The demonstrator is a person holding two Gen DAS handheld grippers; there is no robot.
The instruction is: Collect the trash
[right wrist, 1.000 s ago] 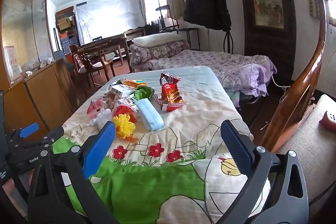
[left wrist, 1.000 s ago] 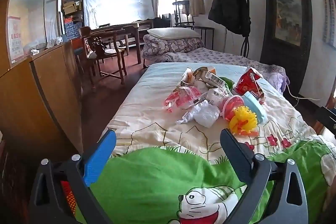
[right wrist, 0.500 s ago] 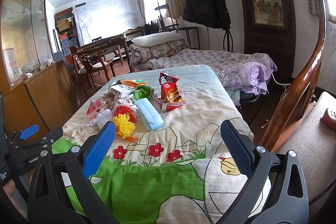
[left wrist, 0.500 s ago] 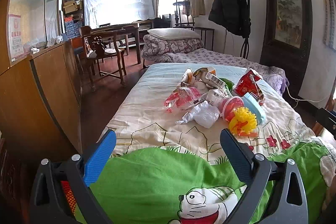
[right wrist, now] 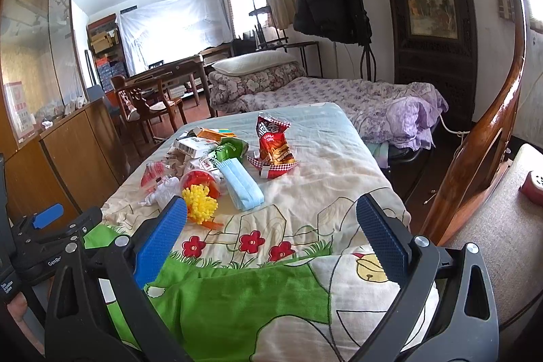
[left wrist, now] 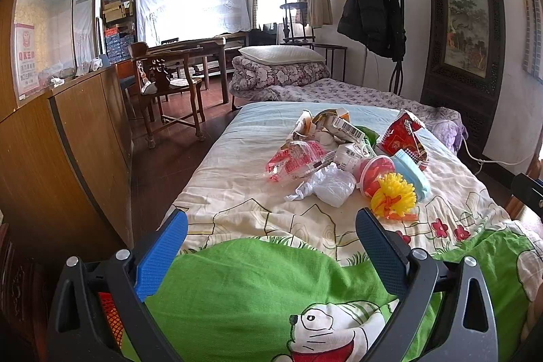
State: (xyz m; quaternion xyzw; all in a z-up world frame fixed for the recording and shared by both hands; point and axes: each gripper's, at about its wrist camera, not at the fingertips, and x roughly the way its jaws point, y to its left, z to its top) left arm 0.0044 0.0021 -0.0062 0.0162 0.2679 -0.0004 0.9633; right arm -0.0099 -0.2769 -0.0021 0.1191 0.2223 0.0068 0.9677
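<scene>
**Inspector:** Moved since the earlier frame: next to nothing. Both views drawn a shade closer to the bed; litter unshifted.

**Clerk:** State of the grippers?

**Inspector:** Left gripper (left wrist: 271,238) spread wide, empty, hovering over the green quilt (left wrist: 258,294). Right gripper (right wrist: 271,226) likewise spread, nothing between the pads.

**Clerk:** Location of the trash?

**Inspector:** Ahead of both, well apart from the fingertips. Left to right from the left gripper: red-and-clear wrapper (left wrist: 295,158), crumpled white bag (left wrist: 331,185), red cup (left wrist: 375,172) touching yellow pompom (left wrist: 395,195), blue face mask (left wrist: 412,173), red snack bag (left wrist: 404,134) farthest right. Cartons (left wrist: 334,122) piled behind.

**Clerk:** Progress?

**Inspector:** Judged nil. Nothing gripped, whole heap left on the bed. No bin or sack visible in either view.
</scene>
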